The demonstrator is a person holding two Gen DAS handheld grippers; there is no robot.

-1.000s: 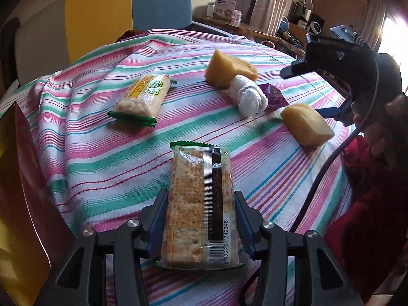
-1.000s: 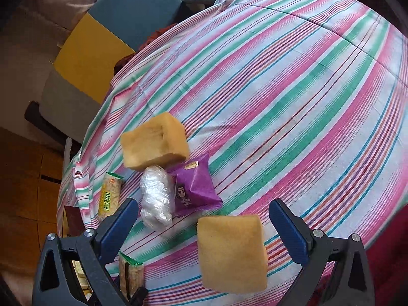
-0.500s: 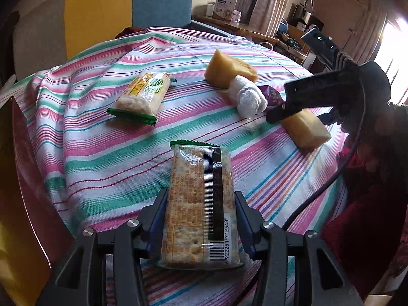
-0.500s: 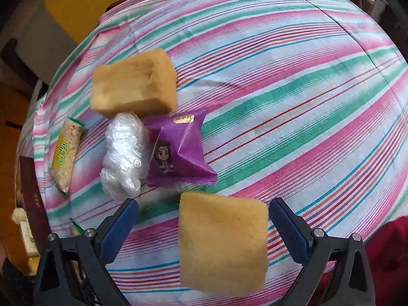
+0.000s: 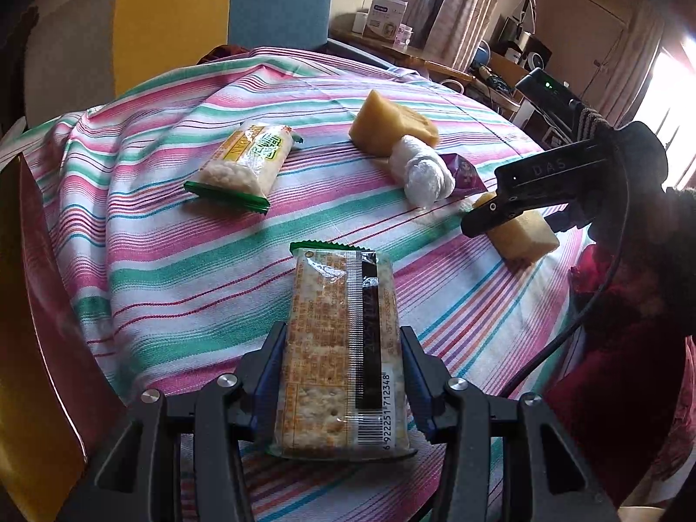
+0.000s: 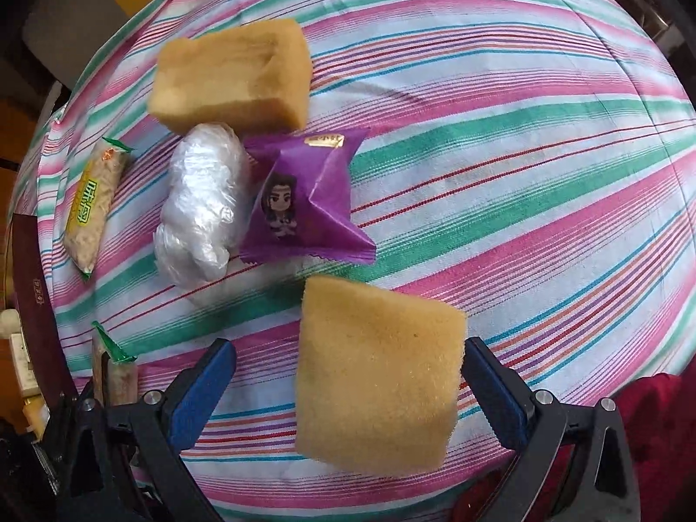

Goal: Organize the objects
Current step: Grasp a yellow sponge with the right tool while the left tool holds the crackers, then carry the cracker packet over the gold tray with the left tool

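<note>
Left gripper (image 5: 343, 374): jaws clamped on the near end of a long clear-wrapped cracker packet (image 5: 341, 348) with a barcode, blue pads pressed to both long sides, packet pointing toward 12 o'clock over the counter.

Right gripper (image 6: 348, 391): jaws spread wide around a tan square sponge block (image 6: 376, 385), right pad touching or just beside the block's right edge, left pad well apart from it. Cannot tell from the wrist view whether the block lies flat on the cloth; in the left view the same block (image 5: 524, 232) sits at 2 o'clock, near the counter's edge, under the black gripper body.

Beyond the block, at 11 o'clock in the right view: a purple foil snack pouch with a cartoon figure (image 6: 304, 200), touching a crumpled clear plastic bundle (image 6: 202, 204) on its left. Farther at 11 o'clock, a second tan sponge block (image 6: 235, 76), touching the bundle. At 9 o'clock, a yellow-and-green wrapped rice-cracker packet (image 6: 93, 202), apart from the rest.

All on a round counter under a pink, green and white striped cloth (image 6: 522, 152). Yellow and blue chair backs (image 5: 217, 21) past the far edge at 12 o'clock in the left view.
</note>
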